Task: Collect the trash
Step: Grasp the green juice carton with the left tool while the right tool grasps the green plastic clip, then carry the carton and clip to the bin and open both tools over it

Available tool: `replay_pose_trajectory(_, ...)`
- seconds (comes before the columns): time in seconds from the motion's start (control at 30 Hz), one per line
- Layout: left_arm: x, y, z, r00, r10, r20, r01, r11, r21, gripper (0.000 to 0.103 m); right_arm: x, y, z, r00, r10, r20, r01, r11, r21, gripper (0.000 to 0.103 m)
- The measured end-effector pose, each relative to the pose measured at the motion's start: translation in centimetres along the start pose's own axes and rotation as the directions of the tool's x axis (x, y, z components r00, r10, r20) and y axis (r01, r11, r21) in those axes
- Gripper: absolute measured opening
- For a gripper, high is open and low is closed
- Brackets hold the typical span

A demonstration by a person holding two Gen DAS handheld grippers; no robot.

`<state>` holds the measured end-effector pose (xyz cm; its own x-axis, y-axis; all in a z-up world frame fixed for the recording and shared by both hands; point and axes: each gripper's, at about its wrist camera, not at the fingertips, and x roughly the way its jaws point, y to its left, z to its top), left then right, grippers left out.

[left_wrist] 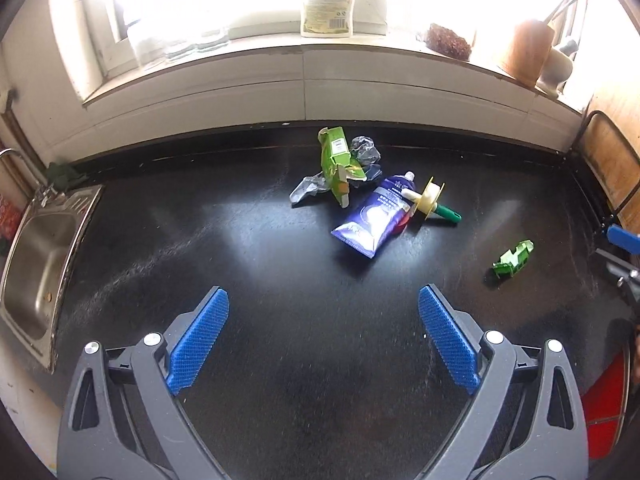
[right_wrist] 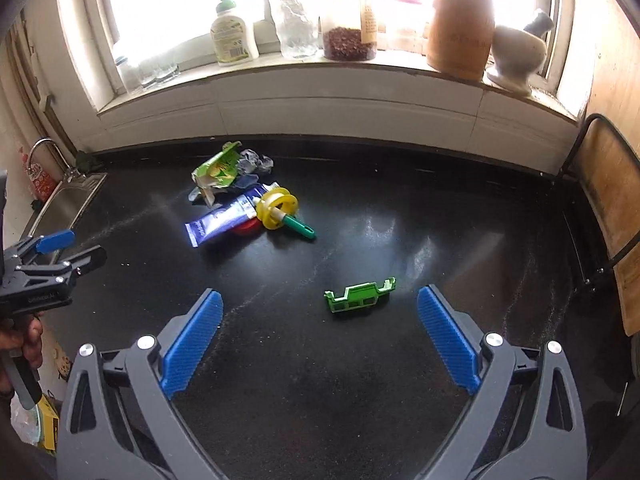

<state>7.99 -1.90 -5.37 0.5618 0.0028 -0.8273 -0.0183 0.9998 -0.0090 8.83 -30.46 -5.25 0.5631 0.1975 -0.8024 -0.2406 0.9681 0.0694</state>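
Observation:
Trash lies on the black counter [left_wrist: 280, 320]: a crushed green carton [left_wrist: 336, 160] [right_wrist: 218, 170], grey crumpled foil [left_wrist: 366, 152] [right_wrist: 256, 162], a blue pouch [left_wrist: 376, 216] [right_wrist: 224, 222], a yellow spool with a green handle [left_wrist: 434, 202] [right_wrist: 280, 210], and a green plastic piece [left_wrist: 514, 260] [right_wrist: 360, 295]. My left gripper [left_wrist: 324, 300] is open and empty, short of the pile. My right gripper [right_wrist: 320, 300] is open and empty, with the green plastic piece just beyond its fingertips. The left gripper also shows in the right wrist view [right_wrist: 80, 248].
A steel sink [left_wrist: 36, 276] sits at the left end. The windowsill holds a bottle [right_wrist: 232, 32], jars [right_wrist: 348, 40], a wooden utensil holder [right_wrist: 460, 32] and a mortar [right_wrist: 516, 52]. A chair back [right_wrist: 608, 208] stands at the right. A red item [left_wrist: 604, 400] is at lower right.

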Motion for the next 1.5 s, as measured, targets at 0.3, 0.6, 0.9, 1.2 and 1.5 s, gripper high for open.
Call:
replay_pose_trajectory(0.3,8.6,-0.3,6.5,0.999,-0.022,-0.044,0.024,0.999,0.037,0.093,8.3,-1.6,0.4,0.994,-0.016,-0.109,0.019,0.999,0.028,0.095)
replay_pose_trajectory(0.6,18.1,-0.6,12.7,0.994,-0.041,-0.1,0.051,0.994,0.1,0.091,14.0,-3.0,0.5,0.979,-0.056,-0.198,0.074,0.994,0.084,0.095)
replay_pose_trajectory(0.9,22.1,-0.1,13.7,0.986,-0.079,-0.148,0.091,0.993,0.073,0.034,16.3,-3.3,0.7,0.963,-0.064,-0.261,0.084,0.994,0.069,0.076)
replay_pose_trajectory(1.2,15.6,0.6,13.9,0.996,-0.073,-0.044,0.075,0.996,0.04,0.024,12.4,-2.3,1.8,0.987,-0.048,-0.155,0.057,0.997,0.052,0.076)
replay_pose_trajectory(1.5,5.1,1.3,9.3,0.999,-0.044,0.022,0.044,0.999,0.006,0.024,6.4,-1.5,1.4,0.999,-0.014,-0.049,0.014,1.0,0.012,0.076)
